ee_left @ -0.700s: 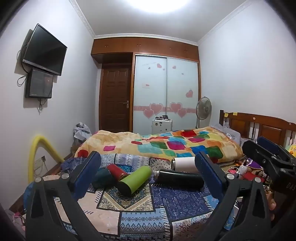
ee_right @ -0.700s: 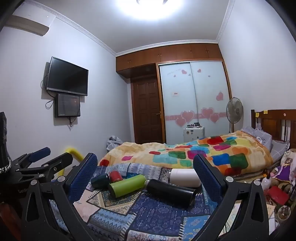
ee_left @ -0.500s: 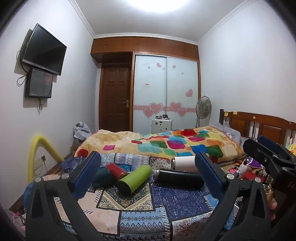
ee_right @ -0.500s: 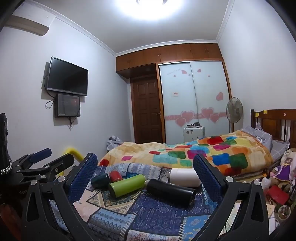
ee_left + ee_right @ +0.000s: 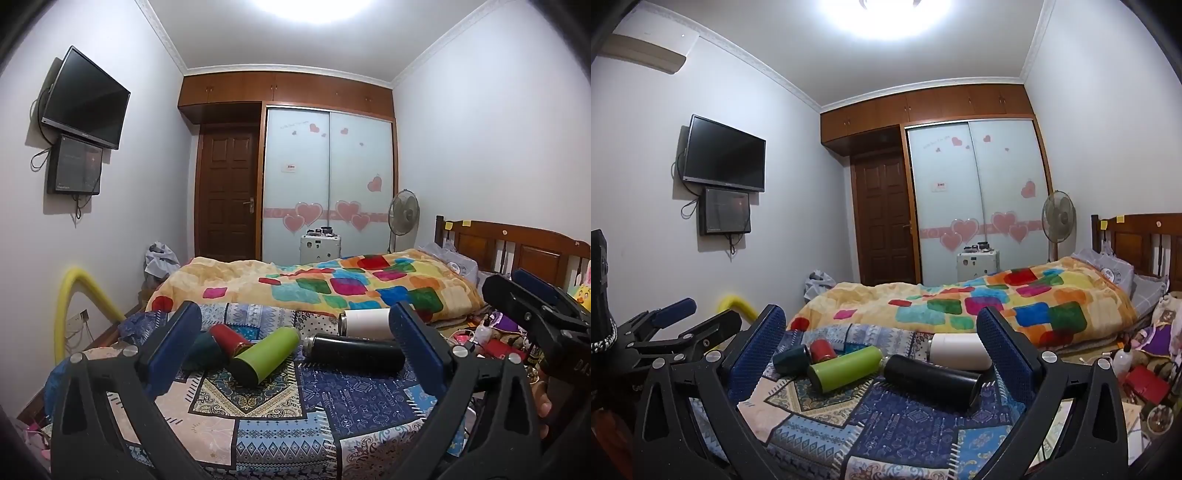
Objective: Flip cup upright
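Both your left tool (image 5: 291, 343) and right tool (image 5: 881, 339) gape wide, empty, before five cups lying on the patterned cloth (image 5: 905, 417).

In the left wrist view the dark green cup (image 5: 205, 349) is half hidden behind the left tool's blue finger (image 5: 173, 341), and the white cup (image 5: 365, 323) runs behind the other finger. The small items on the white box (image 5: 320, 248) are too small to tell.
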`<control>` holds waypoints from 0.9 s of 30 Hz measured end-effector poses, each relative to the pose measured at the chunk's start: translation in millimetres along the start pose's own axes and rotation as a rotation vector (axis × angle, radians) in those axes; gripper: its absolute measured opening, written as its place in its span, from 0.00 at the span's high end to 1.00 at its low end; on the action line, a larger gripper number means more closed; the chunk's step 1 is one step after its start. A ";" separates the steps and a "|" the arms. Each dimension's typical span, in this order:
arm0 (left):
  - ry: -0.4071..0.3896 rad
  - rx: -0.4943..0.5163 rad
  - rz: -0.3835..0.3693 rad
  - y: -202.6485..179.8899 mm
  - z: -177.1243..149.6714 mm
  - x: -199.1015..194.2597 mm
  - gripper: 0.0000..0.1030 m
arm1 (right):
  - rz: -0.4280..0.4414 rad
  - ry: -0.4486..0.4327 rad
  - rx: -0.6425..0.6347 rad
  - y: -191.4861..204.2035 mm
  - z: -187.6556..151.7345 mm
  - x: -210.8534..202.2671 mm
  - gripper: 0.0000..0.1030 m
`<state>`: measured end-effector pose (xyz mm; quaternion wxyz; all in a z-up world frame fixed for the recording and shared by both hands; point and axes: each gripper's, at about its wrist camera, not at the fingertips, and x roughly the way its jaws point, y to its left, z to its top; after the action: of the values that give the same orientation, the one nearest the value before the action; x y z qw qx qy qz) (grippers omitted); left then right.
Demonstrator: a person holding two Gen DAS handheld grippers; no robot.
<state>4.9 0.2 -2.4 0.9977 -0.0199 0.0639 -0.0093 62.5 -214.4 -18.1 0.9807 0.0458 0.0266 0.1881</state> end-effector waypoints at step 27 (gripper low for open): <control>0.001 -0.008 0.013 -0.9 -1.1 0.5 0.00 | 0.005 0.000 0.000 -1.2 1.3 1.9 0.00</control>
<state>5.3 -0.8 -3.5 0.9976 -0.0236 0.0647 -0.0026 64.7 -214.8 -17.0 0.9803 0.0460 0.0263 0.1905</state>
